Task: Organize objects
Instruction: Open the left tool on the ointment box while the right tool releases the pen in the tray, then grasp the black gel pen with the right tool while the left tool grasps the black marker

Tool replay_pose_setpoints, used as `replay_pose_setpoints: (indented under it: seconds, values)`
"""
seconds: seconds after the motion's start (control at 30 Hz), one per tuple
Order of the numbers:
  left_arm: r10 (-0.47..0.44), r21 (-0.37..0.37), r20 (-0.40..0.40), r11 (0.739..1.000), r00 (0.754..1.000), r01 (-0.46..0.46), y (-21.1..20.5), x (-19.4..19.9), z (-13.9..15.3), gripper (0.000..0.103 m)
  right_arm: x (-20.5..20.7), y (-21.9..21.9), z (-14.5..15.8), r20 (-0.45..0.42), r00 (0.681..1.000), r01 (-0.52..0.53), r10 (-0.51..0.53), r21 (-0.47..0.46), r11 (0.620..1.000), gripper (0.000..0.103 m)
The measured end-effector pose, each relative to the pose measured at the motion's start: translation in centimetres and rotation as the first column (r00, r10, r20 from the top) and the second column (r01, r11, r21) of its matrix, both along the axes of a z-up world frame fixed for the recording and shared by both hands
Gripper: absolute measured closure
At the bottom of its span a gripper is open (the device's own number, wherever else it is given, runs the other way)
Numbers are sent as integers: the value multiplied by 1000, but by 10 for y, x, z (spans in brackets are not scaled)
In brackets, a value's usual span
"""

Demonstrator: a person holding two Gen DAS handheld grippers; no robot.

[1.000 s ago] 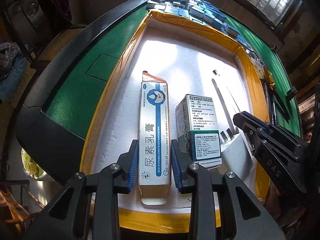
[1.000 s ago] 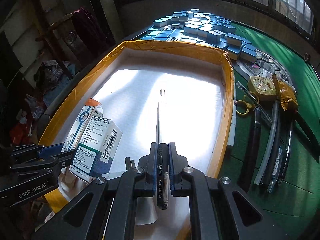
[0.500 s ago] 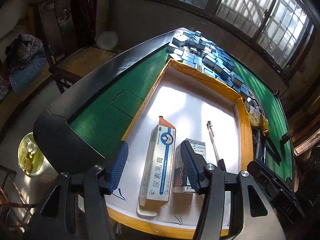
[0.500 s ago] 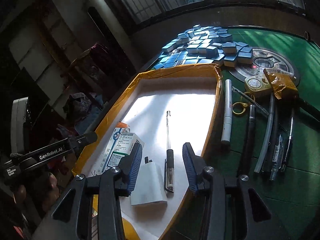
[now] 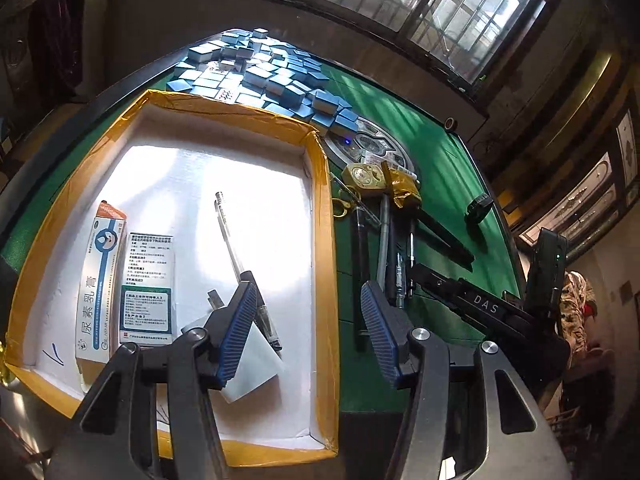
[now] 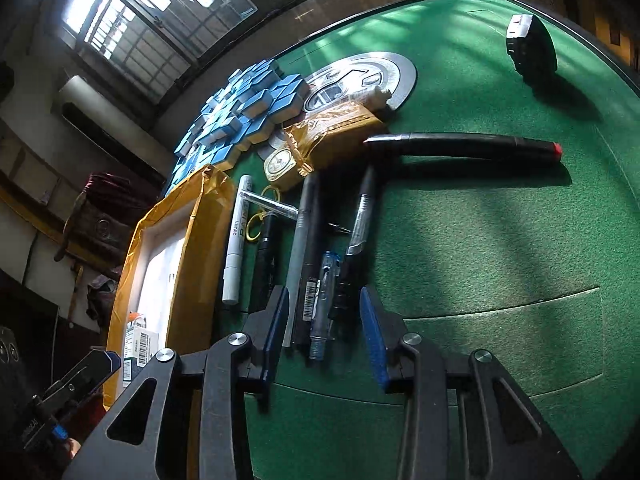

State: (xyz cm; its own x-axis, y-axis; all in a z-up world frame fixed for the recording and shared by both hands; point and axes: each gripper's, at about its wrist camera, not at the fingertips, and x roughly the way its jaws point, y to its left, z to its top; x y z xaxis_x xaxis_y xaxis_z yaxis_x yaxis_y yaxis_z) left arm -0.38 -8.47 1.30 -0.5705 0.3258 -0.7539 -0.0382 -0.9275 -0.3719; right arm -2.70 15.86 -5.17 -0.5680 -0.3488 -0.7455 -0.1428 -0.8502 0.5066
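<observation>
I am in what looks like a lived-in home room set up for mahjong. My worktop (image 6: 500,216) is a green felt game table with a dark raised rim, a round metal centre console (image 6: 362,80) set into it and a heap of blue-backed mahjong tiles (image 5: 264,76) piled at its far side. Large barred windows (image 5: 436,8) run along the wall behind, letting daylight fall in stripes on the felt. A dark carved wooden chair (image 6: 100,216) with cloth draped over it stands beside the table, and ornate patterned glass panels (image 5: 588,196) line the right wall.
</observation>
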Motion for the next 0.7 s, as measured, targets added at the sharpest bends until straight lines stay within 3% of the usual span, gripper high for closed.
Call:
replay_pose_setpoints:
  seconds: [0.43, 0.57, 0.7]
  values:
    - [-100, -61, 34, 993, 994, 102, 37, 9, -8, 50, -45, 2, -3, 74, 997, 23, -35, 162, 986, 82]
    - [-110, -70, 41, 991, 993, 113, 43, 8, -9, 50, -37, 2, -3, 72, 997, 17, -32, 204, 979, 93]
    - [-128, -88, 48, 987, 991, 132, 52, 4, -9, 50, -25, 5, -4, 68, 998, -1, -12, 192, 981, 94]
